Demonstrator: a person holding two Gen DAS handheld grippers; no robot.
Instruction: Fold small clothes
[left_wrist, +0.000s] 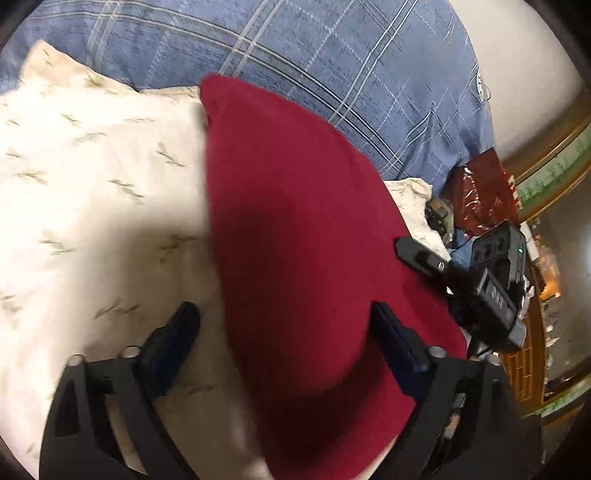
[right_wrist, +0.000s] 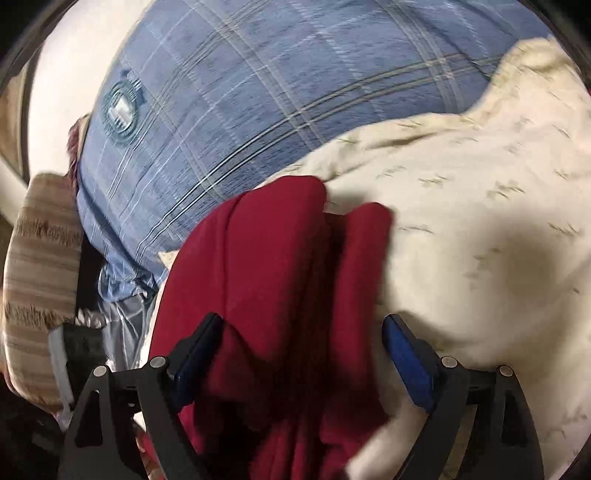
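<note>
Red garment (left_wrist: 295, 240) on cream sheet (left_wrist: 92, 166), long axis running away from cameras. Left gripper (left_wrist: 284, 317), right gripper (right_wrist: 303, 328): jaws wide, gripping nothing, cloth between them.

Matt red cloth garment (left_wrist: 295, 229) on soft cream printed sheet (left_wrist: 92, 177); blue woven plaid pillow (right_wrist: 258, 92).

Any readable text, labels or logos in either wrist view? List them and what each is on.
No text reads clearly.
Round crest on the blue plaid cover: lettering too blurred.
Gold letters on the red plastic packet: cut off, illegible.
Marking on the right gripper camera body: too blurred.
</note>
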